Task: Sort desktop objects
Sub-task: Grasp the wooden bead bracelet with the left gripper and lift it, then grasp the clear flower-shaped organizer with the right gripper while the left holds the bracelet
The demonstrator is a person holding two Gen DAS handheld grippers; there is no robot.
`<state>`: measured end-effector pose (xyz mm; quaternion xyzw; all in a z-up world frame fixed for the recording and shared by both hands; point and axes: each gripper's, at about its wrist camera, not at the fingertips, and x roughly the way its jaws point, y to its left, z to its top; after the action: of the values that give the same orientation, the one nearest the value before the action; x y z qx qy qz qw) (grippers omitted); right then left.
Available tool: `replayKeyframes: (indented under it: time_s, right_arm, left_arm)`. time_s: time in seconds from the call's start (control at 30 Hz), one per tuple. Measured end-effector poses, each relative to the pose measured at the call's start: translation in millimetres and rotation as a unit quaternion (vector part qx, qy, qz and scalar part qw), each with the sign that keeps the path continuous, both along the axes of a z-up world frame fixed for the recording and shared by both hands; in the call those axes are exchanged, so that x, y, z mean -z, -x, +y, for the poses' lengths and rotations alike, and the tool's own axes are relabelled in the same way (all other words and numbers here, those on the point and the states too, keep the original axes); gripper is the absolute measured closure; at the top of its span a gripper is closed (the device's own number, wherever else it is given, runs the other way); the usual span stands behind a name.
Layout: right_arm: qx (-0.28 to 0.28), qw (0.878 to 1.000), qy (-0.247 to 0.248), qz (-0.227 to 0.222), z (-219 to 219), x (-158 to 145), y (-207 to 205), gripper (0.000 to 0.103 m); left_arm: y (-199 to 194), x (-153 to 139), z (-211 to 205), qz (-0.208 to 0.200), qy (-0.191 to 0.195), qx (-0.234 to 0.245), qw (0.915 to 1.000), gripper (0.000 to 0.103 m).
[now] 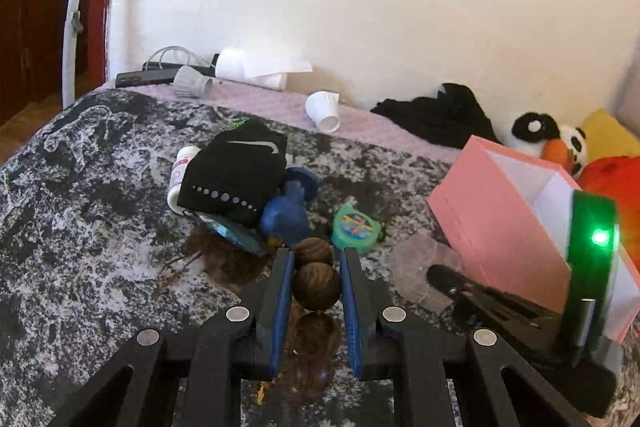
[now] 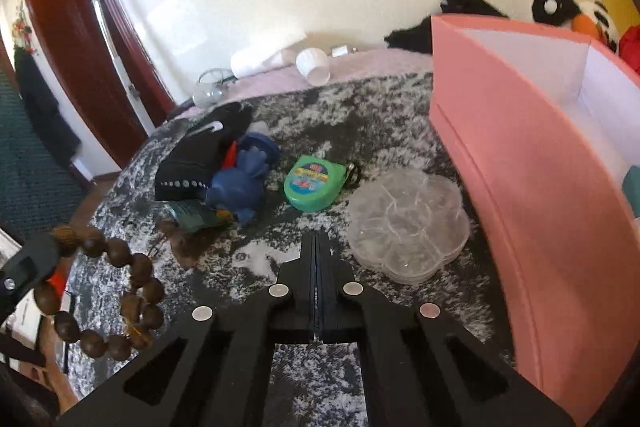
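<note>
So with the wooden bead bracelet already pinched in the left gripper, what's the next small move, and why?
Probably carry the bracelet over toward the open pink box. The left gripper is shut on the beads, which hang clear of the grey cloth, and the right gripper is shut and empty.

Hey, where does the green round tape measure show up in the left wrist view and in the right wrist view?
Left wrist view: green round tape measure at centre, just beyond the jaws' tips.
Right wrist view: centre, left of the clear flower-shaped plastic box.
Shared landmark: pink cardboard box, on its right in both.
</note>
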<state>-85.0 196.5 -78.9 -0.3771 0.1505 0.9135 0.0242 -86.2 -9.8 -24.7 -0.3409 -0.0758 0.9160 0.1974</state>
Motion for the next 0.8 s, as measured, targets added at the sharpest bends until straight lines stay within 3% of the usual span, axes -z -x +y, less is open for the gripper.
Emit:
replayKeyframes:
  time_s: [0.07, 0.1, 0.13, 0.17, 0.27, 0.33, 0.4, 0.5, 0.57, 0.8]
  right_arm:
    - [0.010, 1.000, 0.006, -0.006, 5.2, -1.1, -1.1, 0.101]
    - [0.016, 1.000, 0.015, -0.015, 9.3, 1.0, 0.4, 0.081]
    - [0.021, 0.999, 0.032, -0.033, 15.9, 7.6, 3.7, 0.030]
    - [0.034, 0.997, 0.051, -0.047, 23.8, 16.5, 7.0, 0.006]
    - [0.078, 0.990, 0.084, -0.077, 45.7, 36.6, 14.3, 0.005]
    - [0.098, 0.987, 0.090, -0.091, 56.0, 42.3, 19.0, 0.017]
    - [0.110, 0.985, 0.086, -0.099, 58.2, 46.1, 24.6, 0.018]
    - [0.102, 0.986, 0.022, -0.131, 47.6, 58.7, 43.8, 0.017]
    - [0.088, 0.989, -0.029, -0.117, 36.1, 64.5, 56.0, 0.014]
    - [0.037, 0.991, -0.083, -0.102, 24.7, 73.5, 87.1, 0.003]
  left_arm:
    - [0.4, 2.1, 1.6, -0.003, 0.002, 0.000, 1.0000, 0.085]
    - [0.6, 3.2, 2.5, -0.005, 0.003, 0.000, 1.0000, 0.085]
    - [0.8, 4.5, 3.3, -0.007, 0.005, 0.002, 1.0000, 0.085]
    - [0.9, 5.9, 4.1, -0.008, 0.009, 0.003, 0.9999, 0.085]
    - [2.3, 7.9, 3.8, -0.012, 0.011, 0.003, 0.9999, 0.085]
    - [4.3, 7.7, 1.1, -0.014, 0.004, 0.001, 0.9999, 0.085]
    - [5.9, 8.1, -0.9, -0.019, -0.005, 0.000, 0.9998, 0.085]
    - [6.1, 9.5, 2.0, -0.020, -0.001, 0.003, 0.9998, 0.085]
    - [5.2, 10.0, 4.0, -0.019, 0.002, 0.007, 0.9998, 0.085]
    - [5.8, 7.4, -0.3, -0.014, 0.000, 0.003, 0.9999, 0.085]
